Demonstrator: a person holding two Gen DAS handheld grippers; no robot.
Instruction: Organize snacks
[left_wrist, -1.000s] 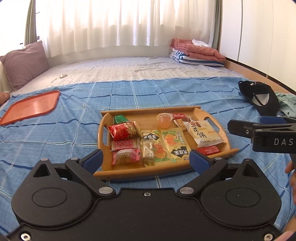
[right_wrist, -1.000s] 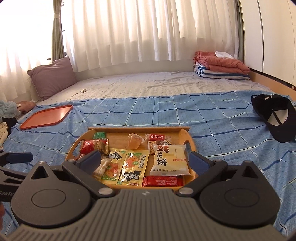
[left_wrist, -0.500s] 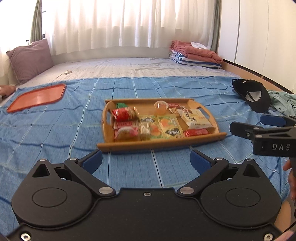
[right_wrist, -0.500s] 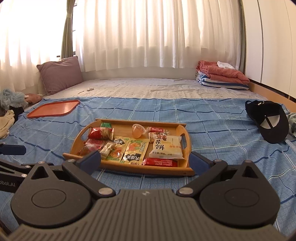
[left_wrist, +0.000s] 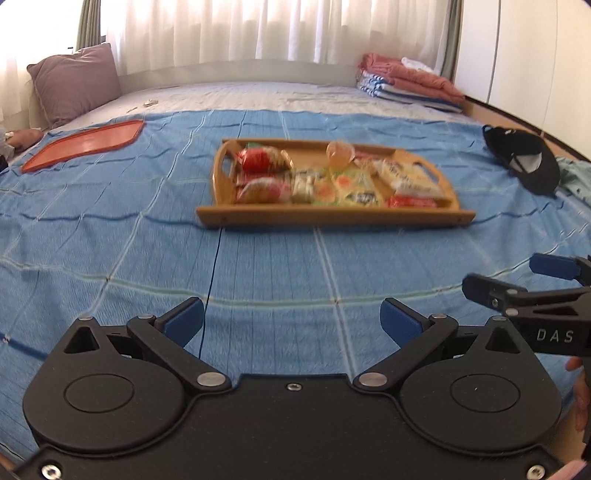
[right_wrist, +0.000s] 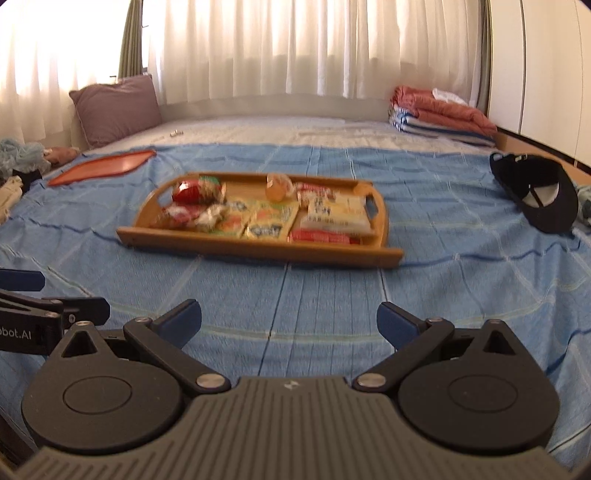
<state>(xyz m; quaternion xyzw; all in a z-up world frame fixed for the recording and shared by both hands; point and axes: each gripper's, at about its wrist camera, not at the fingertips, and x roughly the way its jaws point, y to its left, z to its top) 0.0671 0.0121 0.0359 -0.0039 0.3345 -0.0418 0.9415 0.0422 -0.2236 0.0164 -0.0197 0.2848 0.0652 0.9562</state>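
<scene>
A wooden tray (left_wrist: 332, 216) (right_wrist: 258, 245) lies on the blue checked bed cover, holding several snack packets: a red bag (left_wrist: 260, 159) (right_wrist: 192, 192), yellow packets (left_wrist: 347, 188) (right_wrist: 271, 219), a white biscuit pack (left_wrist: 406, 177) (right_wrist: 338, 214) and a jelly cup (left_wrist: 340, 153) (right_wrist: 277, 188). My left gripper (left_wrist: 291, 319) is open and empty, well short of the tray's near edge. My right gripper (right_wrist: 288, 319) is open and empty too, equally far back. Each gripper shows at the side of the other's view.
An orange tray (left_wrist: 85, 146) (right_wrist: 103, 166) lies at the far left. A black cap (left_wrist: 524, 158) (right_wrist: 535, 192) rests at the right. A mauve pillow (left_wrist: 74, 83) and folded blankets (left_wrist: 410, 79) sit at the bed's far end, below white curtains.
Both grippers have pulled back from the tray, which now looks smaller and farther away. Both stay open and empty.
</scene>
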